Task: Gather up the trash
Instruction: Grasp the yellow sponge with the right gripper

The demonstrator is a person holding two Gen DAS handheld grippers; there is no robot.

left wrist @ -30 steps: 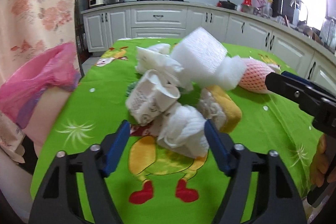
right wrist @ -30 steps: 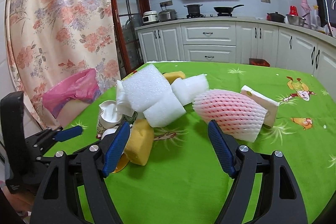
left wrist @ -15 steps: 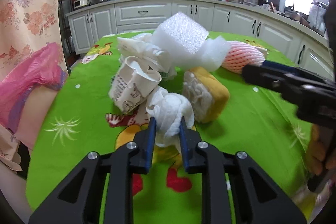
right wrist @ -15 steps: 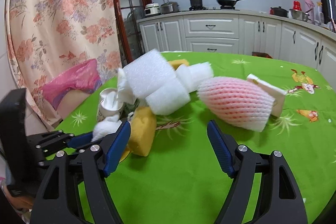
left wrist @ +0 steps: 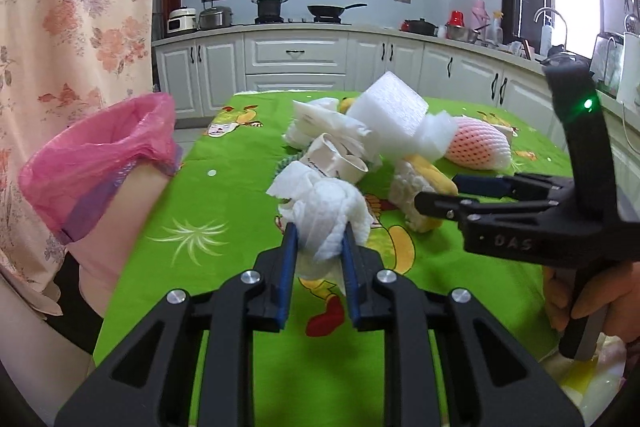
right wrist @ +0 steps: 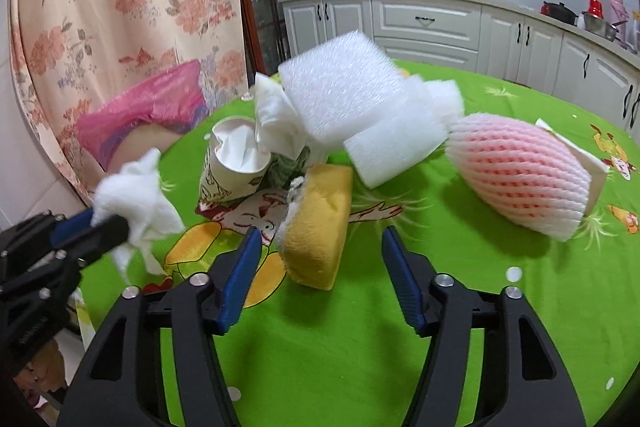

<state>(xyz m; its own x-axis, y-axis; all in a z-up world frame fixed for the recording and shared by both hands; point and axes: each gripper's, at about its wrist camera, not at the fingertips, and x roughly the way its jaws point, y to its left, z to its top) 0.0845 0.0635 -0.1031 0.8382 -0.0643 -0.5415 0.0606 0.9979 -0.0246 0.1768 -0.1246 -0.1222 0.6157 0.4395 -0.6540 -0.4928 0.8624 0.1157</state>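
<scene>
**Left tongs hold tissue, bin off table's left edge**

Left gripper (left wrist: 319, 233) is clamped tight on the tissue wad (left wrist: 322, 210), lifted over the table (left wrist: 224, 203) w/ us. Pink-bagged bin (left wrist: 100, 163) sits off the table's left edge, nearest this hand. Right gripper (right wrist: 322, 241) gapes wide, nothing held, straddling the yellow sponge (right wrist: 316, 227) near the front edge.

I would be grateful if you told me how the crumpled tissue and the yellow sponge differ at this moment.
The crumpled tissue is white, wrinkled paper; the yellow sponge is a solid yellow block with a white side. The tissue is clamped in the left gripper and lifted off the tablecloth; the sponge lies on it, ungripped, in front of the open right gripper. Both are trash from the same pile.
</scene>
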